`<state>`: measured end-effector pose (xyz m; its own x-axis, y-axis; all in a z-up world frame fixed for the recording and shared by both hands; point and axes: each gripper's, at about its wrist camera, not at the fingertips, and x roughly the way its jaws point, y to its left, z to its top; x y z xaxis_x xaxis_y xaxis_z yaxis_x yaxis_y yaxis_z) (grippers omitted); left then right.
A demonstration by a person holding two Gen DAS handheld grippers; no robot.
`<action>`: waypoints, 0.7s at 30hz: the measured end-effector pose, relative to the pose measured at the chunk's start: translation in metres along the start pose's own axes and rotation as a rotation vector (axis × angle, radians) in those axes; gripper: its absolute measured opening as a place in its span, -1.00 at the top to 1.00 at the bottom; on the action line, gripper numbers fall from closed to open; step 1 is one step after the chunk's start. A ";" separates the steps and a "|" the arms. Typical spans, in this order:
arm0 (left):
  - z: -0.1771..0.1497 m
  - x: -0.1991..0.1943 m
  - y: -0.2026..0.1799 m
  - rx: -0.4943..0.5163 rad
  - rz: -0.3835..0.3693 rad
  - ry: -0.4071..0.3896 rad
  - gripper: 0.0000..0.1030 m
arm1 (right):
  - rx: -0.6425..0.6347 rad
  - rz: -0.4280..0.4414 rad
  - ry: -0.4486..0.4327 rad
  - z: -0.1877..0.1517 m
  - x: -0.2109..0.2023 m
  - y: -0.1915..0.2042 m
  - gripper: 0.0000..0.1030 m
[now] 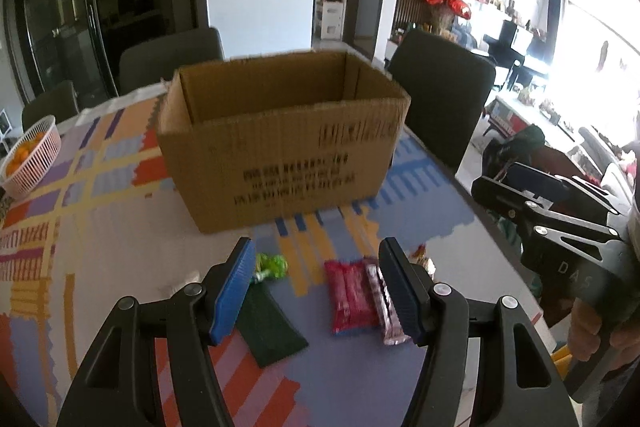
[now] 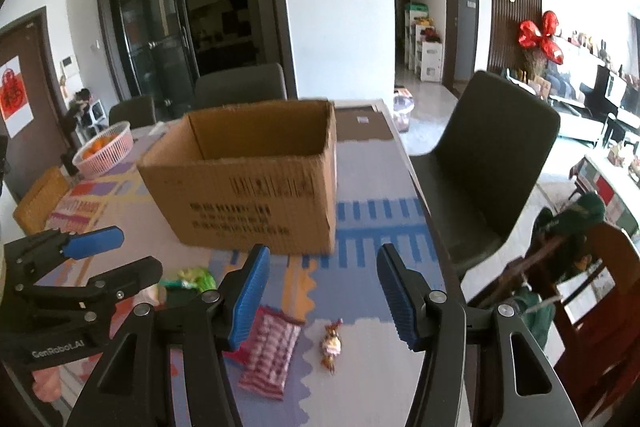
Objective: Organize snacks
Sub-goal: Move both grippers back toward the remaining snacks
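Indoors, patterned table [image 1: 120,187], open cardboard box [image 1: 280,163], dark chairs [image 2: 492,163], both tools [image 1: 316,291] [image 2: 320,295] spread wide, empty.

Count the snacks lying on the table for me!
5: green candy, dark green packet, red packet, pink striped packet, small wrapped candy, all before the box. More may hide behind the tongs.

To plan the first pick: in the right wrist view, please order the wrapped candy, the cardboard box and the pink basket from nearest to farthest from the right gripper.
From the right gripper:
1. Wrapped candy, just below it.
2. Cardboard box, straight ahead.
3. Pink basket, far left.
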<state>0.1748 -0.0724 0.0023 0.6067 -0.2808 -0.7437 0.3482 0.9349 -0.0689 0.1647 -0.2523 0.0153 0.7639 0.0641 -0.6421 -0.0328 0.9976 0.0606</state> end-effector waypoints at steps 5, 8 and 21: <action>-0.014 0.014 -0.002 -0.001 -0.003 0.050 -0.23 | -0.002 -0.006 0.061 -0.021 0.011 0.000 -0.10; -0.025 0.023 0.001 -0.004 0.004 0.074 -0.22 | 0.001 -0.002 0.098 -0.032 0.018 0.001 -0.10; -0.069 0.054 0.029 -0.137 0.073 0.192 -0.22 | 0.020 -0.026 0.218 -0.070 0.051 0.007 -0.10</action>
<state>0.1689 -0.0453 -0.0858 0.4751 -0.1768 -0.8620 0.2003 0.9756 -0.0897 0.1587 -0.2403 -0.0708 0.6070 0.0442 -0.7935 -0.0001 0.9985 0.0556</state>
